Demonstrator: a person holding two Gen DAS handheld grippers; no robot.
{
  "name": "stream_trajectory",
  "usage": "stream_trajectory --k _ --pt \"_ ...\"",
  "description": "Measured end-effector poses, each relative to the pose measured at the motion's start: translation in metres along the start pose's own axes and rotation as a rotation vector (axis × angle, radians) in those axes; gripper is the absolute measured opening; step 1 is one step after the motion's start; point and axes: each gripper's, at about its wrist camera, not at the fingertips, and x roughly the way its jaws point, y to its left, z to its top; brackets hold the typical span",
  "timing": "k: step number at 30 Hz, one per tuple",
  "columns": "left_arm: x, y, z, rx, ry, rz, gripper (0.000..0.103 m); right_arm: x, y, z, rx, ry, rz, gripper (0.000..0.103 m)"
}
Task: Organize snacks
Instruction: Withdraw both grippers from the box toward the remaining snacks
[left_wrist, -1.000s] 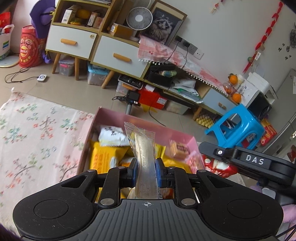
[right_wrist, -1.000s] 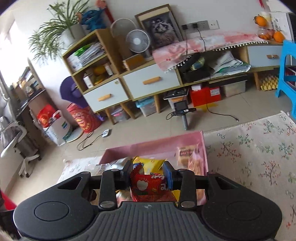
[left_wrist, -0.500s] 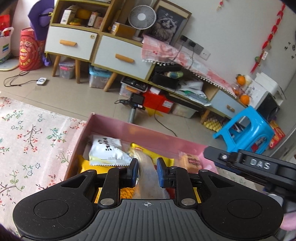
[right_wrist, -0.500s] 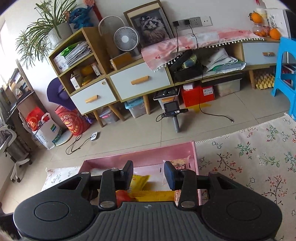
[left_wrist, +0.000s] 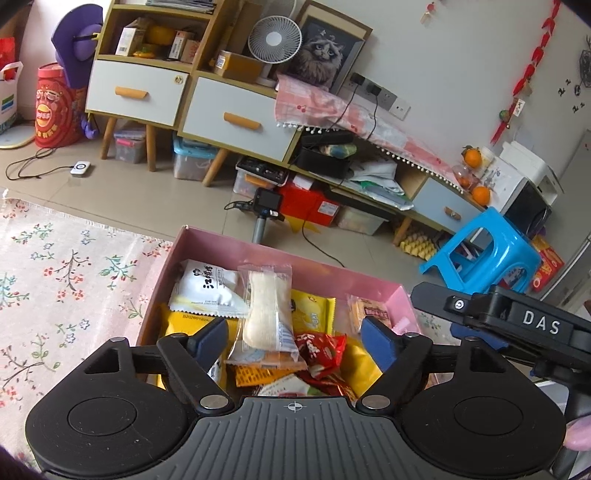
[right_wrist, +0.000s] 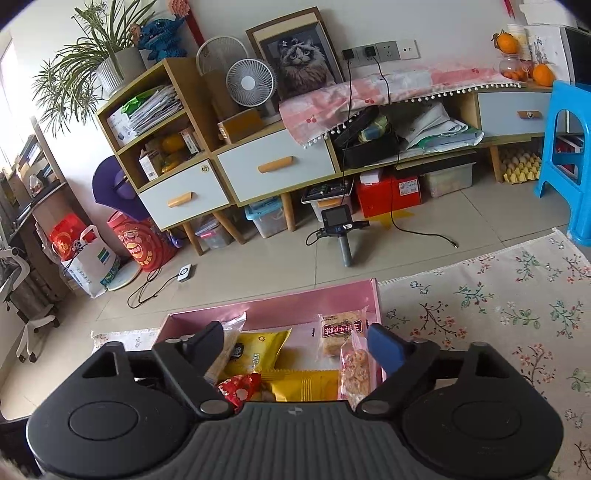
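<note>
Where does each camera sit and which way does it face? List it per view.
Left wrist: on the left gripper, jaws open, angled down over the pink box; the right gripper shows at right.
Right wrist: on the right gripper, jaws open, angled down at the box.
Shared: box, white fan, cat picture.

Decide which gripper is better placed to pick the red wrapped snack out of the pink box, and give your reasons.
Probably the left gripper. Its jaws have just opened, and the red snack lies between them in the pink box. In the right gripper's view it sits at the left jaw's base.
</note>
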Motion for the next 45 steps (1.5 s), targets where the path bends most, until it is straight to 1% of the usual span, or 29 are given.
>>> stream_trajectory --k 2,6,8,20,32,36,39,45 --pt "-0.006 -0.001 -0.001 0.003 -0.001 0.0 0.083 -0.006 0.001 0.0 0.0 -0.003 0.001 0.08" --pt "-0.021 -0.003 -0.004 0.013 0.0 0.0 0.086 -0.019 0.001 -0.002 -0.004 -0.006 -0.003 0.082" --pt "-0.028 -0.004 -0.005 0.019 0.0 0.001 0.087 -0.025 0.002 -0.003 -0.01 -0.007 -0.005 0.085" --pt "-0.072 -0.002 -0.024 0.056 0.001 0.016 0.093 -0.066 0.024 -0.017 -0.093 -0.016 0.003 0.09" --pt "-0.103 0.011 -0.046 0.048 0.017 0.038 0.096 -0.097 0.042 -0.046 -0.183 0.006 0.024 0.093" --pt "-0.112 0.015 -0.056 0.054 0.026 0.042 0.097 -0.105 0.046 -0.056 -0.187 0.01 0.036 0.093" --pt "-0.117 0.019 -0.063 0.055 0.035 0.051 0.1 -0.109 0.047 -0.062 -0.184 0.015 0.04 0.093" --pt "-0.122 0.029 -0.077 0.047 0.049 0.066 0.1 -0.114 0.047 -0.08 -0.187 0.018 0.03 0.093"
